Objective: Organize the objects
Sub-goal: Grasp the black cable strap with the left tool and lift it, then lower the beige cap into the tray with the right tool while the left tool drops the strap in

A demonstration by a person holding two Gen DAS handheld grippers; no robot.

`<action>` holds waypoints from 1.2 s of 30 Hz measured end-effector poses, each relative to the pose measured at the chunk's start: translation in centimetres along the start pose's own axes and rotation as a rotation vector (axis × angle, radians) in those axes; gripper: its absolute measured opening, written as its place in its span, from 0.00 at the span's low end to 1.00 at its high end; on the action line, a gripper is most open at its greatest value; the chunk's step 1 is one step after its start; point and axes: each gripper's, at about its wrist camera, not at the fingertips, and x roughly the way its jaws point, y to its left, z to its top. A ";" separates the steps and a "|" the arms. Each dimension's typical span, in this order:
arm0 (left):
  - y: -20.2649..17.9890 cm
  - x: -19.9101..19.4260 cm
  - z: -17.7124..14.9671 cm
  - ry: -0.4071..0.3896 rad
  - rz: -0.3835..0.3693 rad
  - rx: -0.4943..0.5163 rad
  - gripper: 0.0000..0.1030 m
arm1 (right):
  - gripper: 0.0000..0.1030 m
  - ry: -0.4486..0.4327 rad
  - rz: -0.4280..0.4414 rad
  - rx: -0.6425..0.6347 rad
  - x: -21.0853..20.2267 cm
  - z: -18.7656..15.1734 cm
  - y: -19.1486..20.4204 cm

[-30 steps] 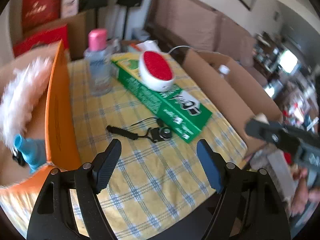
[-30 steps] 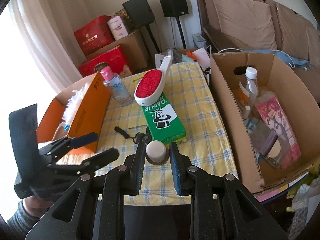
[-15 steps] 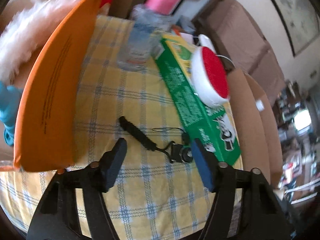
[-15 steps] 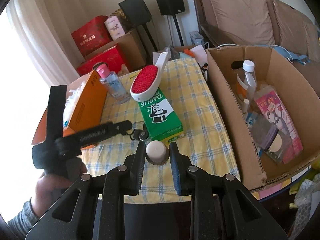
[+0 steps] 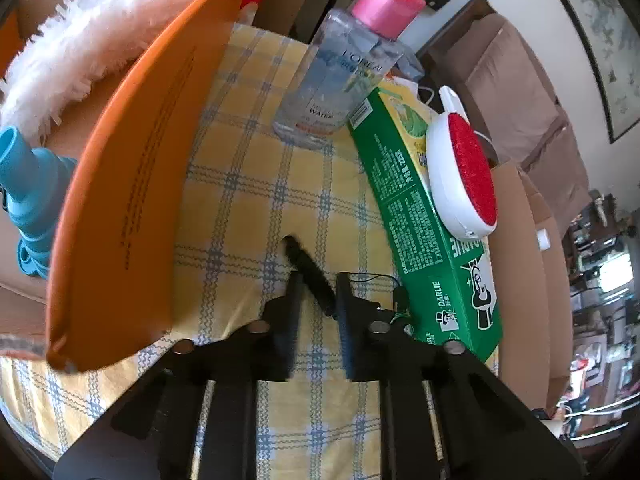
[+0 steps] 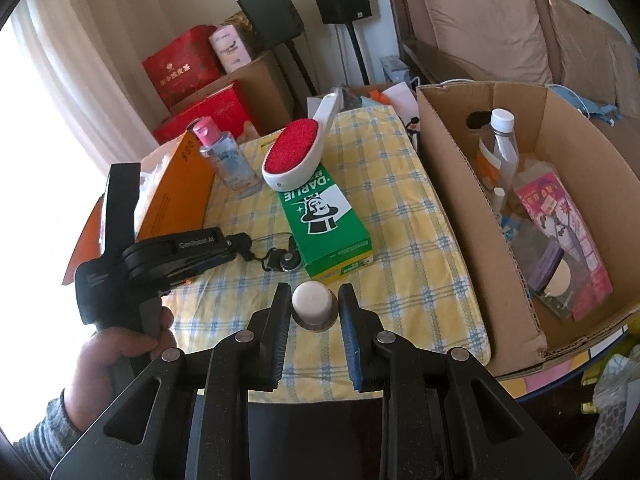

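A black lanyard stick (image 5: 306, 266) lies on the yellow checked tablecloth (image 5: 248, 184), its cord running to a small clip (image 6: 286, 258). My left gripper (image 5: 318, 284) is closing down on the stick, with both pads pressing its near end. In the right wrist view the left gripper (image 6: 236, 242) reaches in from the left, held by a hand. My right gripper (image 6: 313, 289) is shut on a small round white-capped jar (image 6: 312, 300) above the table's near edge.
A green Darlie box (image 6: 326, 216) lies mid-table with a red lint brush (image 6: 298, 156) on it. Behind stands a pink-capped bottle (image 6: 228, 156). At the left an orange box (image 5: 132, 184) holds a white duster (image 5: 80, 52). An open cardboard box (image 6: 460, 184) with several items is at the right.
The left gripper dropped toward the table, rolled, and shut its jaws on the black stick. The right gripper kept still with the jar.
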 end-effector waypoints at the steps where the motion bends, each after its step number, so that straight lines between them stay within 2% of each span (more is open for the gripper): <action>1: 0.1 0.1 -0.1 0.007 -0.014 0.000 0.09 | 0.23 0.000 0.001 -0.001 0.0 0.0 0.0; 10: 0.6 -1.4 -1.4 0.040 -0.113 0.031 0.06 | 0.23 -0.005 -0.001 -0.018 -0.4 0.2 0.7; 16: 0.0 -5.0 -1.7 0.005 -0.192 0.085 0.06 | 0.23 -0.008 0.000 -0.030 -0.6 0.4 1.1; 22: -1.1 -8.8 -0.5 -0.015 -0.284 0.103 0.06 | 0.23 -0.014 0.013 -0.058 -0.8 1.2 2.1; 28: -1.8 -12.2 0.7 -0.056 -0.326 0.137 0.06 | 0.23 -0.030 0.038 -0.105 -1.2 2.5 4.5; 36: -0.1 -17.1 2.8 -0.126 -0.342 0.157 0.06 | 0.23 -0.053 0.080 -0.182 -1.5 4.6 8.8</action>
